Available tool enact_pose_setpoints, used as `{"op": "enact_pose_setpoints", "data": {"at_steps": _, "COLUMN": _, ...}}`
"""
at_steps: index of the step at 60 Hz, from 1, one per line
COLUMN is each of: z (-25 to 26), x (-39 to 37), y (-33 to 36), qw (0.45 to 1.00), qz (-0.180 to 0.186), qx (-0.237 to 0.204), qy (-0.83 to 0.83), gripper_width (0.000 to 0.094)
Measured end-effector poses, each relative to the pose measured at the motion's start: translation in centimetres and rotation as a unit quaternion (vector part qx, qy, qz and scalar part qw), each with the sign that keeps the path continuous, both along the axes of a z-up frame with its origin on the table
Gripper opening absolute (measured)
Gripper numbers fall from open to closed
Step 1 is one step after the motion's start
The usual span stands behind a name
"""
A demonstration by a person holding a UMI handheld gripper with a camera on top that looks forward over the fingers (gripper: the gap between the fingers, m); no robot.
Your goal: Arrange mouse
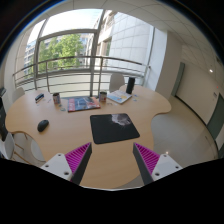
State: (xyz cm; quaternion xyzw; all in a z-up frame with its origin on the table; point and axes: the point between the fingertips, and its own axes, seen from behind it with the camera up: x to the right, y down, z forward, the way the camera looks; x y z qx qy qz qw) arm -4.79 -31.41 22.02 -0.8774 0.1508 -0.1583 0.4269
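A dark computer mouse (43, 125) lies on the round wooden table (70, 135), far left of my fingers and well beyond them. A black mouse mat (114, 127) lies flat on the table just ahead of the fingers, nothing on it. My gripper (111, 160) is open and empty, held above the table's near edge, its two fingers with magenta pads (76, 158) spread wide apart.
At the table's far side lie a magazine or book (82, 103), papers (119, 96), a dark upright object (130, 86) and small items (39, 98). Chairs (23, 148) stand around. A railing and large windows lie beyond.
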Motion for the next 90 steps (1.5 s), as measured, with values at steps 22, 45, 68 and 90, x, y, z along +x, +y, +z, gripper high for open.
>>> {"op": "enact_pose_setpoints", "data": {"at_steps": 22, "z": -7.3, "x": -12.4, "y": 0.5, "qw": 1.0, "qz": 0.003, "qx": -0.025, "qy": 0.009, "gripper_width": 0.0846}}
{"op": "enact_pose_setpoints", "data": {"at_steps": 45, "z": -16.5, "x": -32.4, "y": 16.5, "qw": 0.985, "qz": 0.155, "qx": -0.007, "qy": 0.074, "gripper_width": 0.0849}}
{"op": "enact_pose_setpoints", "data": {"at_steps": 68, "z": -22.7, "x": -36.3, "y": 34.7, "qw": 0.977, "qz": 0.178, "qx": -0.021, "qy": 0.112, "gripper_width": 0.084}}
{"op": "enact_pose_setpoints", "data": {"at_steps": 90, "z": -23.7, "x": -35.9, "y": 40.3, "qw": 0.976, "qz": 0.201, "qx": -0.025, "qy": 0.079, "gripper_width": 0.0525}}
